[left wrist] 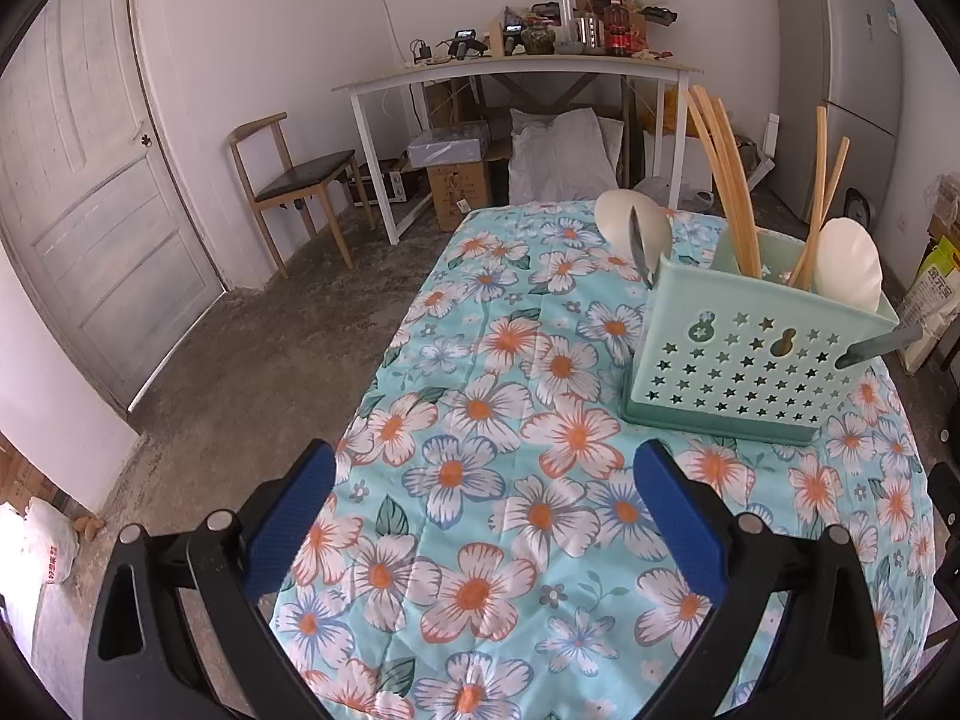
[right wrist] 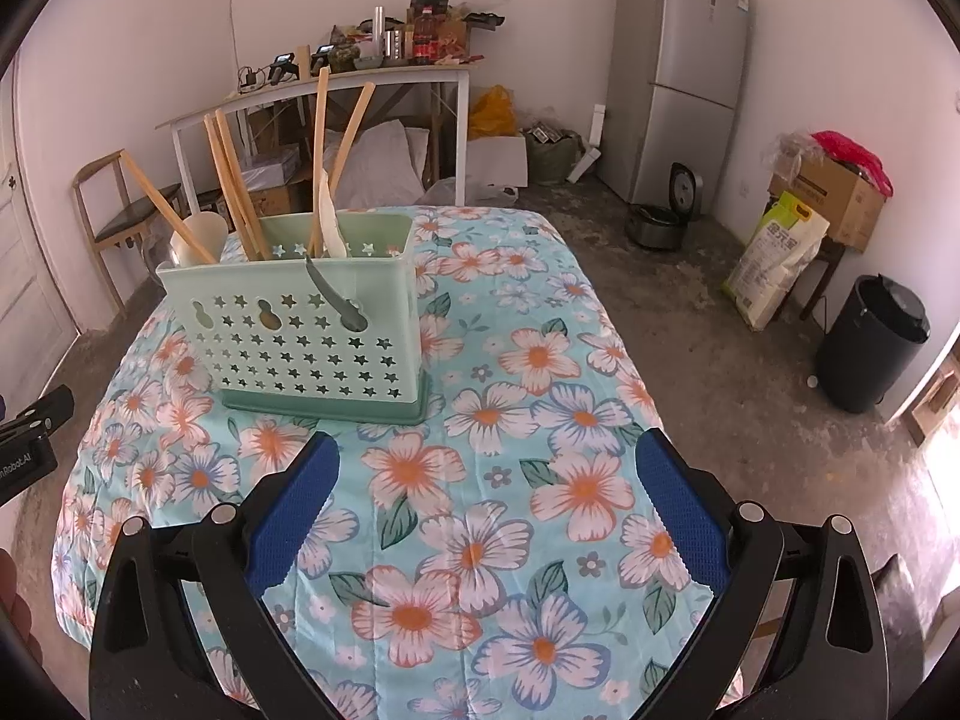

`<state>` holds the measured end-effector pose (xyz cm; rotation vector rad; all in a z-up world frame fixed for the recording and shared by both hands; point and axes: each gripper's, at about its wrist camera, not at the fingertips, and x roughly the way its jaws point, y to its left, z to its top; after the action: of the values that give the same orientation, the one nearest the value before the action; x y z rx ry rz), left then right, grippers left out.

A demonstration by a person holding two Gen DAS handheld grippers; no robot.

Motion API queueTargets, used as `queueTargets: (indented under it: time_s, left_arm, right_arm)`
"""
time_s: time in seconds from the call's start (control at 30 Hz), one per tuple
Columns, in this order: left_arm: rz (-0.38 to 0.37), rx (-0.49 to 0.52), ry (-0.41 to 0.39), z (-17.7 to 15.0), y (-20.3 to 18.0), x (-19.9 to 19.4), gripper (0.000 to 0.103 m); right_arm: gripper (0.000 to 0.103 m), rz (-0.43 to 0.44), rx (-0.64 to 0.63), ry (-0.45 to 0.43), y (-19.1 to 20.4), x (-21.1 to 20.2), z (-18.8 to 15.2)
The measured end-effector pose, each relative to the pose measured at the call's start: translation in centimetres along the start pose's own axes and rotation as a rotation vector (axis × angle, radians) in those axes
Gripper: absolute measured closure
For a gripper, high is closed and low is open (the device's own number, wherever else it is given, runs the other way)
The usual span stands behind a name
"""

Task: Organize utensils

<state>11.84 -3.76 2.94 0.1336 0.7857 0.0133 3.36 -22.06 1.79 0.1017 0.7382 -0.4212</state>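
A mint-green utensil basket point(left wrist: 750, 354) with star holes stands on the floral tablecloth point(left wrist: 480, 420). Wooden chopsticks point(left wrist: 726, 180), two white spoons point(left wrist: 849, 264) and a grey-handled utensil point(left wrist: 879, 345) stick out of it. My left gripper point(left wrist: 486, 516) is open and empty, low over the cloth, left of and nearer than the basket. In the right wrist view the basket point(right wrist: 300, 330) is ahead to the left with chopsticks point(right wrist: 318, 162) upright in it. My right gripper point(right wrist: 489, 510) is open and empty over the cloth.
The table's left edge point(left wrist: 384, 360) drops to a concrete floor. A chair point(left wrist: 288, 180), a white desk point(left wrist: 516, 69) with clutter, a fridge point(right wrist: 678, 66), a black bin point(right wrist: 870, 342), a rice sack point(right wrist: 774, 258) and boxes point(right wrist: 834, 198) stand around.
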Motion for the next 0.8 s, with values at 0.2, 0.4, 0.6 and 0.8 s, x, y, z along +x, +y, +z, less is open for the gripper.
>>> queueTargets:
  time_s: [0.2, 0.4, 0.6, 0.8]
  left_arm:
    - [-0.001, 0.0, 0.001, -0.01, -0.03, 0.01, 0.006]
    - [-0.001, 0.001, 0.0, -0.02, -0.03, 0.01, 0.006]
    - [0.0, 0.0, 0.0, 0.02, -0.01, 0.05, 0.006]
    - [0.0, 0.0, 0.0, 0.02, 0.08, 0.02, 0.006]
  right_arm:
    - [0.008, 0.001, 0.001, 0.0, 0.01, 0.03, -0.01]
    - [0.008, 0.001, 0.001, 0.001, 0.02, 0.02, 0.01]
    - [0.008, 0.001, -0.005, -0.001, 0.11, -0.14, 0.13]
    - [0.008, 0.001, -0.006, -0.001, 0.15, -0.11, 0.17]
